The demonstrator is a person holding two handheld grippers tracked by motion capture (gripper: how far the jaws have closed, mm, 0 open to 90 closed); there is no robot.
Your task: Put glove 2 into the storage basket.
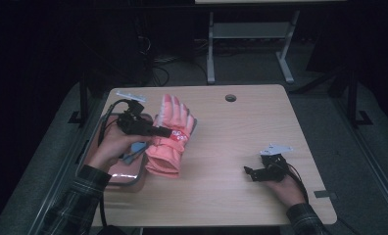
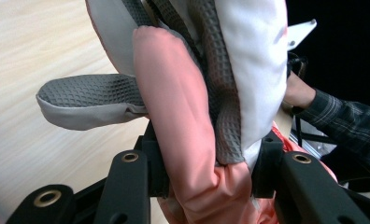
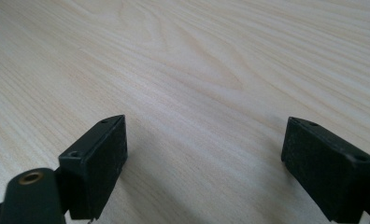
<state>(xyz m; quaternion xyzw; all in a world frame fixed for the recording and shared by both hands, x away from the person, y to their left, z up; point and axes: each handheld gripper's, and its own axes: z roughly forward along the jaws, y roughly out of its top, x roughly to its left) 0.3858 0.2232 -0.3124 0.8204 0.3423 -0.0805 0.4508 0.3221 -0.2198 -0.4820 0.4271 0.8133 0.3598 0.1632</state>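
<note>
— What are you working on?
— A pale wood table (image 1: pixel 241 147) in a dark room, a metal frame (image 1: pixel 251 34) behind it.
— Where's your left tool (image 1: pixel 168 131)?
— Clamped on the pink glove (image 1: pixel 170 134) near the left edge, beside a tray (image 1: pixel 128 178).
— And the right tool (image 1: pixel 247 171)?
— Jaws apart, low over bare wood near the right edge; the table's middle lies open.

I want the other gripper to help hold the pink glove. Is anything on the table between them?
Nothing visible stands between them. The open right gripper rests low over bare light wooden table, and the pink padded glove, clamped by the left gripper, lies across that stretch.
</note>
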